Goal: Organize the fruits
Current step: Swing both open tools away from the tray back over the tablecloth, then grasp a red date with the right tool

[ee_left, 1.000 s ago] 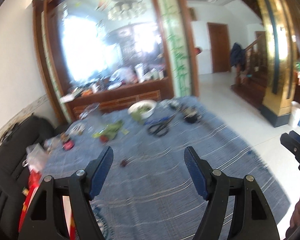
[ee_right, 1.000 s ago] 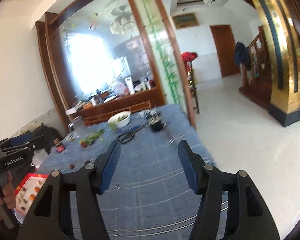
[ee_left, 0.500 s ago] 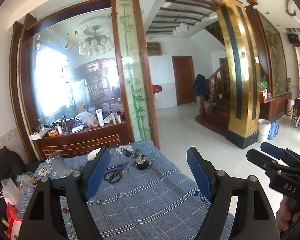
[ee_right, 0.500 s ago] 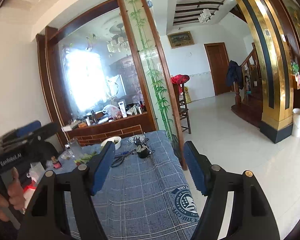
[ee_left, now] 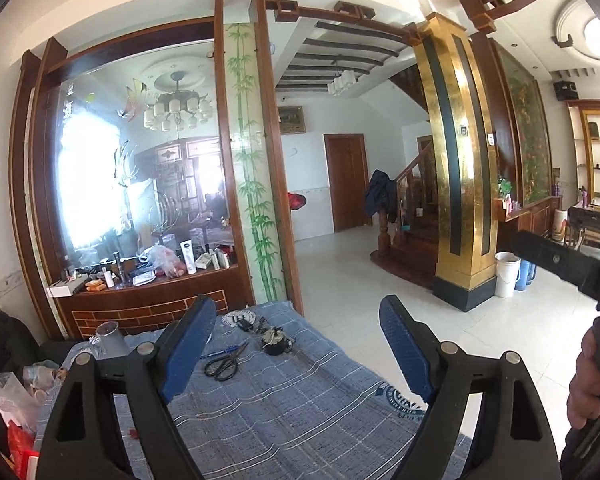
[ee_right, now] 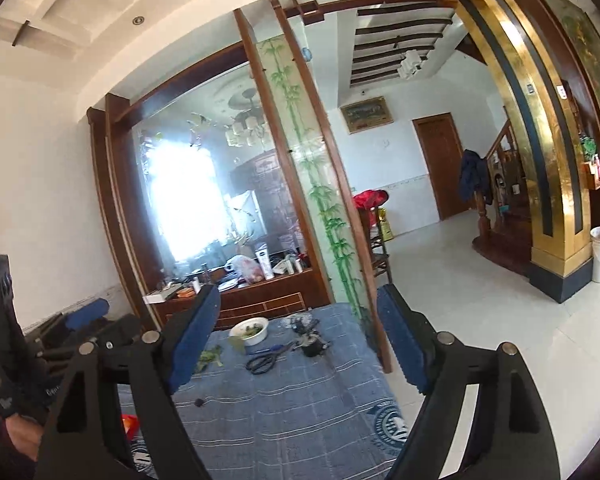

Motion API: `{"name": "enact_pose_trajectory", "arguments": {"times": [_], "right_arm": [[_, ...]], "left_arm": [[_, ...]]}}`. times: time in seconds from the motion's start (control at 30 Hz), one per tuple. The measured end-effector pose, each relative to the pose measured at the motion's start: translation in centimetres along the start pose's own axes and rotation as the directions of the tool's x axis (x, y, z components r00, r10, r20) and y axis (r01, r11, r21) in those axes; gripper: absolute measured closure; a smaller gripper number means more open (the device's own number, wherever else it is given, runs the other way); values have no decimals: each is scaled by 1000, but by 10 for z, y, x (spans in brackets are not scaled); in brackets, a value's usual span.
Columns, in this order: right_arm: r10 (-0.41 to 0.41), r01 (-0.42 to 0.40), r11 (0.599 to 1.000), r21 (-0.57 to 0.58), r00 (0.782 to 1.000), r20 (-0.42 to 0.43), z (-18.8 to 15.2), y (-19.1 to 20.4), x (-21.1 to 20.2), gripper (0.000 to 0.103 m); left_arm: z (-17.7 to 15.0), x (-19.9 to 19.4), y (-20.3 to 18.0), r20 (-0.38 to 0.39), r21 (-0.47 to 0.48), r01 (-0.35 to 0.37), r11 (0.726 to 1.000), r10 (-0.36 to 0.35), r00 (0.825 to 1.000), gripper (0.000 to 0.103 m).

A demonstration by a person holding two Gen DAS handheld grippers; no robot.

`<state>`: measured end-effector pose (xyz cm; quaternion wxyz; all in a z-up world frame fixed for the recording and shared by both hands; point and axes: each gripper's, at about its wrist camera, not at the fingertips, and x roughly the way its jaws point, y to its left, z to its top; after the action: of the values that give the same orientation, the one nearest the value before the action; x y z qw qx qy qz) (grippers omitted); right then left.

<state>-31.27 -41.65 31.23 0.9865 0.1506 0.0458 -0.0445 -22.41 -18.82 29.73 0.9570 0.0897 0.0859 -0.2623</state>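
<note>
Raised since last look: you lifted both grippers off the table | left gripper (ee_left: 296, 344) and right gripper (ee_right: 298, 340) agape, empty | fruit: dark piece (ee_right: 198, 402) mid-cloth, unsorted | scissors (ee_right: 266, 360), bowl (ee_right: 250, 330) near far edge | progress: barely begun, I judge.

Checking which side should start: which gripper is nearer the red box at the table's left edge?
Left, probably. The left gripper hangs just right of the red box; the right gripper is farther right, seeing it low on its left.
</note>
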Motion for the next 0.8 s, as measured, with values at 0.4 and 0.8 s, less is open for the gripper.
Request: {"name": "enact_pose_trajectory", "arguments": {"times": [0.4, 0.8], "right_arm": [[127, -138, 990, 3, 898, -420, -72, 119, 163, 22], [188, -186, 979, 88, 632, -752, -212, 199, 349, 22]], "left_arm": [[-83, 16, 132, -280, -13, -242, 970, 229, 932, 18], [-210, 67, 275, -610, -84, -410, 908, 278, 742, 18]]}}
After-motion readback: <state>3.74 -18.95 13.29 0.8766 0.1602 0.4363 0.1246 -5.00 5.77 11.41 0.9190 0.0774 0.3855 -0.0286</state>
